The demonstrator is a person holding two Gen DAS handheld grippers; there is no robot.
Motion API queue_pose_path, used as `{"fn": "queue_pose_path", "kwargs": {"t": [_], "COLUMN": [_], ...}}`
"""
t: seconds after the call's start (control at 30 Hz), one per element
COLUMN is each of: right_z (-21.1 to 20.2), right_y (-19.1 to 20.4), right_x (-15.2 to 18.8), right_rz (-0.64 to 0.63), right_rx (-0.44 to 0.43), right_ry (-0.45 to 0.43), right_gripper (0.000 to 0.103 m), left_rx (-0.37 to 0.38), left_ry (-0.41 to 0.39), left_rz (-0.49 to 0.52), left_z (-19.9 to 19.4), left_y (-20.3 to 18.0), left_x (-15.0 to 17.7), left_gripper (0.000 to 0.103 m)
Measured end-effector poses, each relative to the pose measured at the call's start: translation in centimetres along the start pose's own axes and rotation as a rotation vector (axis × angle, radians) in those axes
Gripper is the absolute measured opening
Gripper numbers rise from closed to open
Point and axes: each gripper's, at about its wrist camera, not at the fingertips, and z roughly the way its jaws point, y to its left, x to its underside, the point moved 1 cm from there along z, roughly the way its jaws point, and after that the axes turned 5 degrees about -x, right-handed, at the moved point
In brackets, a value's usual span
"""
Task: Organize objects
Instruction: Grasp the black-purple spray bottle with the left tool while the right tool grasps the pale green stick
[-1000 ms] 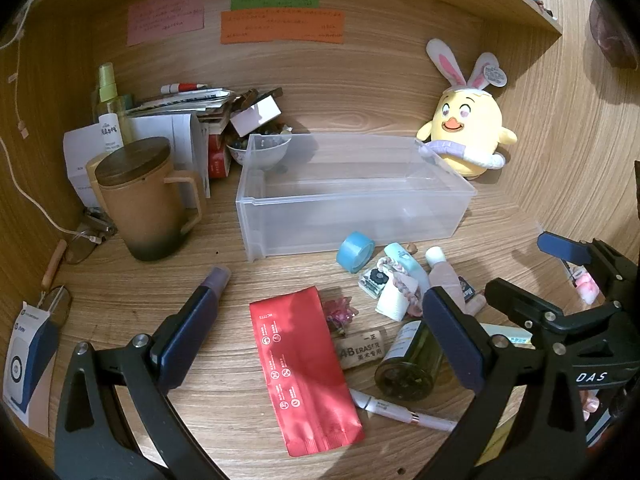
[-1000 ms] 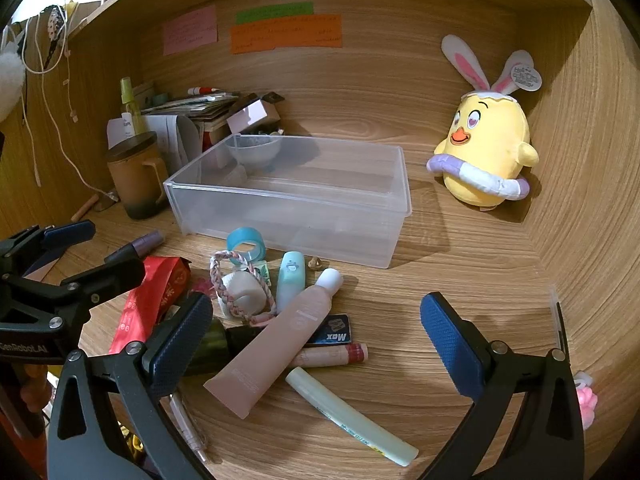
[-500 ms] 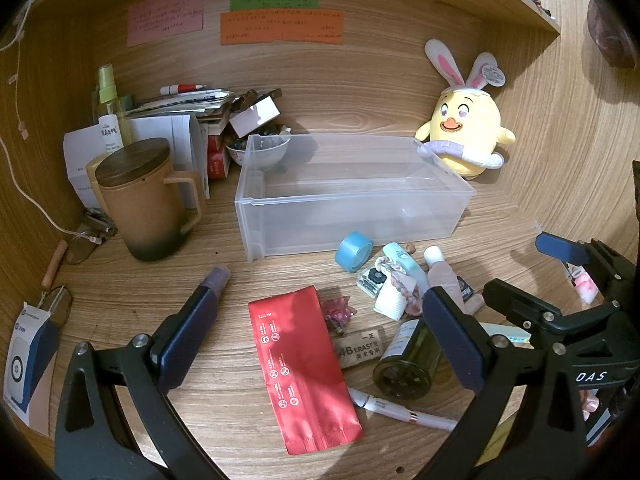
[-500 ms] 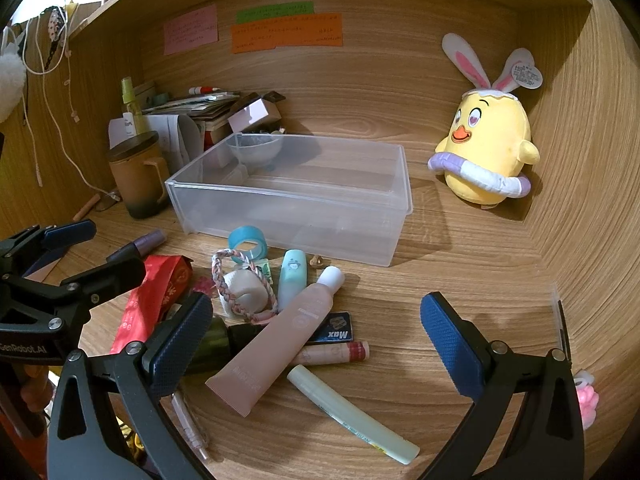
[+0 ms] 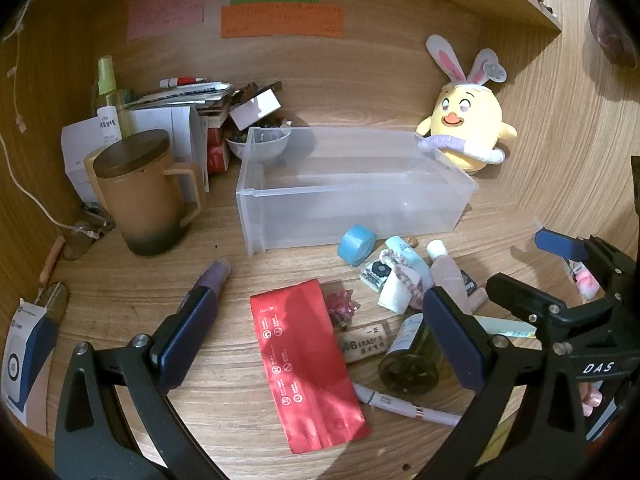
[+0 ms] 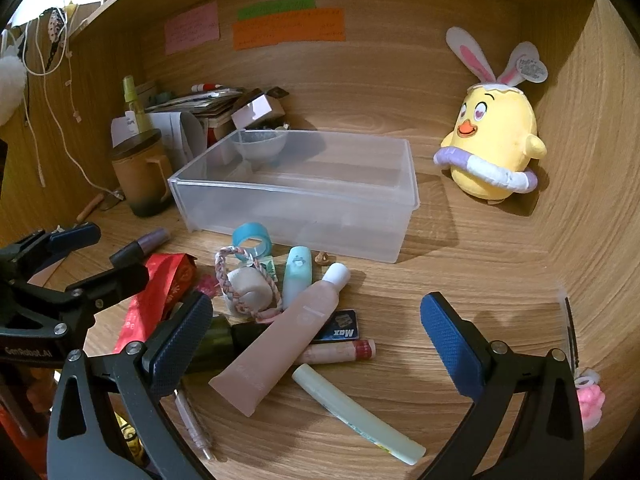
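Left gripper (image 5: 320, 340): jaws wide apart, holding nothing, hovering over the red pouch (image 5: 306, 364) on the desk (image 5: 224, 276).
Right gripper (image 6: 316, 340): jaws wide apart, holding nothing, above the pink tube (image 6: 280, 340).
Bin (image 6: 296, 192): clear, looks empty, behind the clutter, open side up; the likely place for the small things.
Clutter: tape roll (image 6: 252, 240), braided band (image 6: 244, 284), mint case (image 6: 297, 276), lip balm (image 6: 340, 353), green stick (image 6: 356, 416), dark bottle (image 5: 412, 356), eraser (image 5: 363, 345) and pen (image 5: 404, 405) lie touching or overlapping just in front of the bin.
Step in hand: judged to be choosing a first pick; nothing is gripped yet.
Good pick, right: the tube lies on top of the pile, so take it first, closing across its narrow body near the middle.
Good pick, left: the pouch lies flat; grip one edge, not from above.
Risk: the two grippers are close together; work one side at a time.
Leave: mug (image 5: 140, 196) and plush (image 6: 496, 144) stand apart from the pile.
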Motion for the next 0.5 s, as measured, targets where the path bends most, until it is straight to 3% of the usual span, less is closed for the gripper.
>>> {"fn": "queue_pose_path", "kwargs": {"t": [0.23, 0.37, 0.5], "right_z": [-0.1, 0.2, 0.7], "right_y": [-1.3, -2.6, -3.3], "right_x": [0.4, 1.3, 2.6], "right_rz": [0.009, 0.016, 0.009], "right_rx": [0.002, 0.021, 0.016], "right_ry": [0.014, 0.047, 0.099], "right_gripper": [0.103, 0.102, 0.098], "left_rx": [-0.013, -0.073, -0.100], "left_ry": [-0.006, 0.042, 0.105], "left_rz": [-0.048, -0.067, -0.115], "left_z": [0.4, 1.5, 3.2], "left_y": [3.2, 5.9, 8.5], "left_x": [0.1, 0.5, 1.2], "left_gripper": [0.103, 0.076, 0.074]}}
